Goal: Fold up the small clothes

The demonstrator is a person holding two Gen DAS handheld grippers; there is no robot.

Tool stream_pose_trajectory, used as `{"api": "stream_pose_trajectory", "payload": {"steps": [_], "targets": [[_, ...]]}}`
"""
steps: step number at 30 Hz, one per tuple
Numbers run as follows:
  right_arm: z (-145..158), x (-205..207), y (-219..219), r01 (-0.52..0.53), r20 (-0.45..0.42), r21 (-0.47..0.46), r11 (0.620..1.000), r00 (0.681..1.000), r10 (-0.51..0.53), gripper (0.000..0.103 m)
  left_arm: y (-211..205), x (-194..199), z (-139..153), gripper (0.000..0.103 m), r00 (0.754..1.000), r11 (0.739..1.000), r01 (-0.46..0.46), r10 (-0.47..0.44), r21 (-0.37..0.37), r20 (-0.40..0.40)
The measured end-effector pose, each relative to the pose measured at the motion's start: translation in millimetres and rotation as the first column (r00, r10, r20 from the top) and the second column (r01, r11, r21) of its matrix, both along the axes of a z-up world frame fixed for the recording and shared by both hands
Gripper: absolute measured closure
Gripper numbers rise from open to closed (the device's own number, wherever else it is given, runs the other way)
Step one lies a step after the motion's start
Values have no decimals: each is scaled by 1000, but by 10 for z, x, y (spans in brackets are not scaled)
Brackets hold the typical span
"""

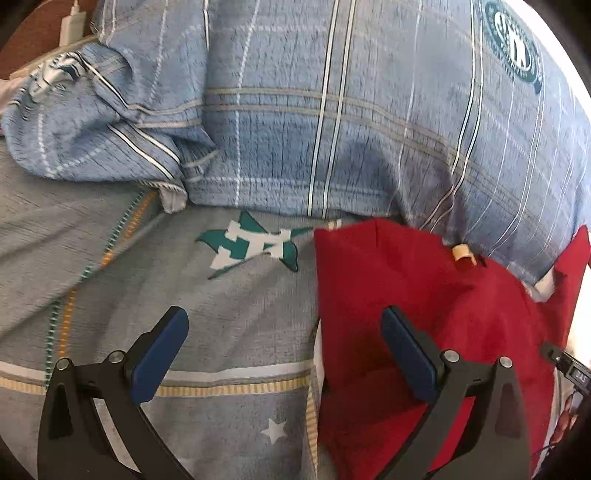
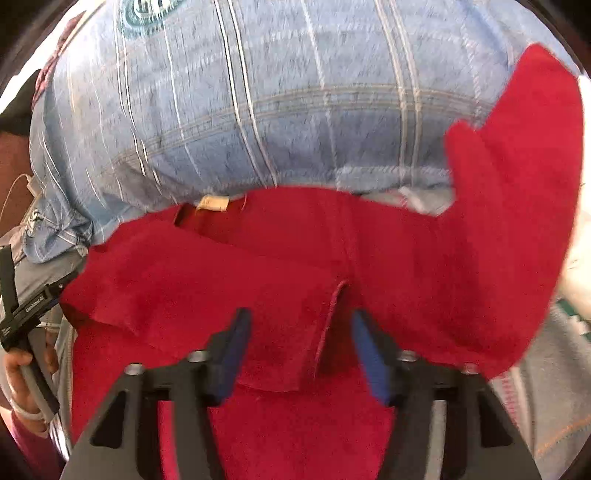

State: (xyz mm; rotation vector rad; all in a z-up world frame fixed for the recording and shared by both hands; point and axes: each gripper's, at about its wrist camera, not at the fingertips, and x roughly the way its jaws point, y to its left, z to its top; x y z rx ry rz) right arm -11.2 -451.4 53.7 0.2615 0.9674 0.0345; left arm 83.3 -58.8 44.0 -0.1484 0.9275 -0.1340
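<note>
A small red garment (image 1: 424,288) lies on the grey bedsheet (image 1: 221,332), its top edge with a tan label (image 1: 460,253) against a blue plaid pillow (image 1: 332,110). My left gripper (image 1: 284,317) is open and hovers over the garment's left edge, one finger over the sheet and one over the red cloth. In the right wrist view the red garment (image 2: 258,258) is folded over on its left side, and a sleeve stands up at the right. My right gripper (image 2: 301,315) stands part open just above it, with a hemmed flap of red cloth between the pads.
The pillow (image 2: 240,110) fills the far side of both views. A white charger (image 1: 74,22) lies behind it at the upper left. A person's hand (image 2: 18,369) holding the left gripper's handle shows at the left edge of the right wrist view.
</note>
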Motion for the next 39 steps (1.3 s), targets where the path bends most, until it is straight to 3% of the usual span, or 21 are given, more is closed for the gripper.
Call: {"api": "stream_pose_trajectory", "payload": {"steps": [3,6,9,11,14,17,21,25,27,30,33,36,39], "targets": [[-36,36,130,-21,21,-85,996,1000,23,97,34,34,-53,0,1000,1000,-9,9,-8,-14],[143,-51,91,-27,69,-110,994,997,35,98,66,51,-98,0,1000,1000,-22,21,-14,-21],[596,-192,121,-5,190,-157,988,981,35,98,78,48,-150,0,999,1000,-25,25,-13,-36],[975,-345,157,27,300,-220,975,953,41,98,71,43,-167,0,999,1000,-23,23,-10,-38],[1314,-422,196,33,381,-259,965,922,71,98,31,26,-178,0,999,1000,-18,18,7,-29],[1225,-278,205,48,341,-324,945,937,69,98,-13,-6,-186,0,1000,999,-9,10,32,-17],[717,7,66,71,211,-368,927,977,8,98,-47,-11,-217,0,1000,999,-12,13,31,-15],[156,222,-208,68,40,-288,955,997,-59,98,-49,-59,-212,0,1000,999,-10,11,38,-20],[-4,265,-301,77,-23,-284,956,996,-87,89,-47,-111,-172,0,1000,999,-11,12,45,-19],[106,170,-377,143,17,-268,953,990,-143,69,-50,-230,-83,0,1000,998,-10,10,64,0],[359,102,-278,140,86,-213,967,989,-124,68,-50,-363,5,0,1000,996,-13,11,83,27],[516,158,108,1,116,-124,992,993,13,68,-74,-477,54,0,999,995,-9,6,96,34],[556,321,604,-177,124,-33,984,976,180,68,-123,-596,59,0,999,992,-2,-4,125,42]]}}
